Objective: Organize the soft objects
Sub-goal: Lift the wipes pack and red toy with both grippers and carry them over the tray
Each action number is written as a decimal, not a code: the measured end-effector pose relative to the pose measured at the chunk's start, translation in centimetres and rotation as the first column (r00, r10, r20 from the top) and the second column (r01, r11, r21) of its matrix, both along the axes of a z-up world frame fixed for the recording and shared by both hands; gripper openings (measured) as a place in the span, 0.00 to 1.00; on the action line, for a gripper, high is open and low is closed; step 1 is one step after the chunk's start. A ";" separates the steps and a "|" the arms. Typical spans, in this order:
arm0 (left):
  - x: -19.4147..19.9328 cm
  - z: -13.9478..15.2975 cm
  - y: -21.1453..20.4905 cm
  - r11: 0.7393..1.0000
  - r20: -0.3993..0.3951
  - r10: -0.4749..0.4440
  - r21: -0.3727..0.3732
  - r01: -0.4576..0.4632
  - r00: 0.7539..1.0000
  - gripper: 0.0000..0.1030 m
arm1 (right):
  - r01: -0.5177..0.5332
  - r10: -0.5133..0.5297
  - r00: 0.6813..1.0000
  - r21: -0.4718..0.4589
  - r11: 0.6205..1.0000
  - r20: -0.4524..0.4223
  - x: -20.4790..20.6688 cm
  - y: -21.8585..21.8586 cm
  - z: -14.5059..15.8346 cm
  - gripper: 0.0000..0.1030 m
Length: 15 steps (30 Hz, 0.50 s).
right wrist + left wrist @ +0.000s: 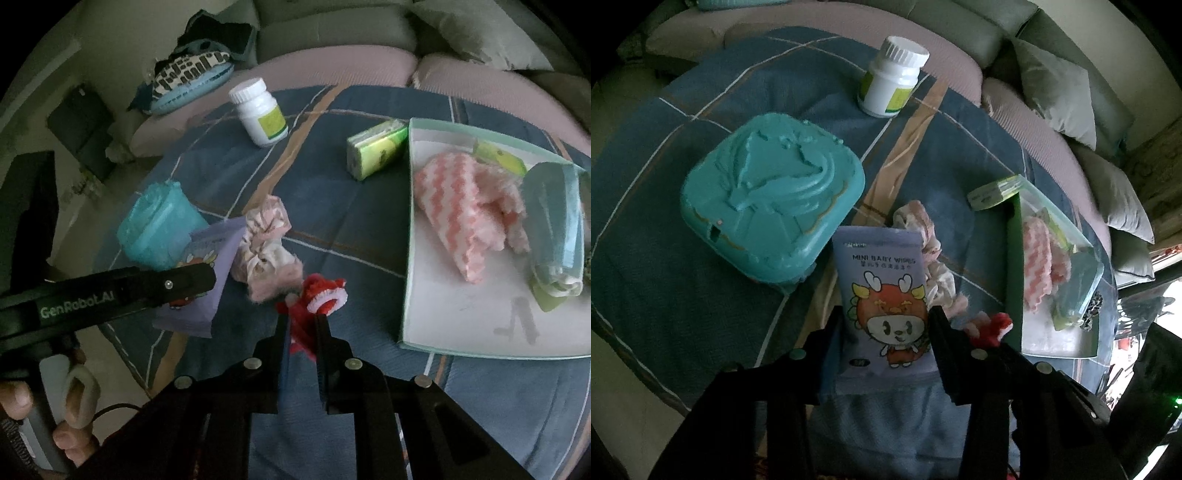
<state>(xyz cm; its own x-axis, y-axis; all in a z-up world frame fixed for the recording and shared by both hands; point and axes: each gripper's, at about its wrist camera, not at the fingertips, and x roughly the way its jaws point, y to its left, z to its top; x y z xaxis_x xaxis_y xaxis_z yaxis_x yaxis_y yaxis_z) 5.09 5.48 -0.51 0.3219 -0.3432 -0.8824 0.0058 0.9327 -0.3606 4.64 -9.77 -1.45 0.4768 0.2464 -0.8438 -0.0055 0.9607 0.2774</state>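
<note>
My left gripper [886,319] is shut on a purple pack of mini baby wipes [882,280], held upright above the blue quilt. From the right wrist view one left finger [177,282] crosses the same wipes pack [210,295]. My right gripper [303,317] is shut on a small red and white fluffy item [321,295], just above the quilt. That red item [995,326] shows right of the wipes. A crumpled pink floral cloth [266,236] lies beside it. The white tray [461,325] at the right holds a pink wavy cloth [454,221] and a rolled blue cloth [554,236].
A teal plastic box [768,199] sits left of the wipes. A white bottle [258,110] stands at the back, with a green tissue pack [376,149] against the tray's far corner. Sofa cushions [1060,92] ring the quilt. A hand [22,406] holds the left gripper's handle.
</note>
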 end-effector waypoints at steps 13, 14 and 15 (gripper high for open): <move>-0.5 2.4 -0.1 1.000 0.063 -0.009 -0.019 0.010 0.998 0.44 | 0.020 -0.020 0.999 0.012 1.000 0.044 -0.6 -0.8 1.5 0.13; -0.6 2.6 -0.2 1.000 0.069 -0.010 -0.022 0.011 0.998 0.44 | 0.023 -0.024 0.998 0.014 1.000 0.050 -0.6 -0.9 1.7 0.13; -0.6 2.9 -0.2 1.000 0.075 -0.011 -0.023 0.013 0.997 0.44 | 0.026 -0.027 0.998 0.015 1.000 0.056 -0.6 -1.0 1.8 0.13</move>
<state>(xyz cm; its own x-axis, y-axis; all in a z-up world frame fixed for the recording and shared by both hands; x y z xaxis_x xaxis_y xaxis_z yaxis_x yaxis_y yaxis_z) 4.49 5.26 2.40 0.3827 -0.3676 -0.8476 0.0448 0.9237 -0.3804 4.02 -10.77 0.38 0.5300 0.2452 -0.8118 0.0040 0.9566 0.2915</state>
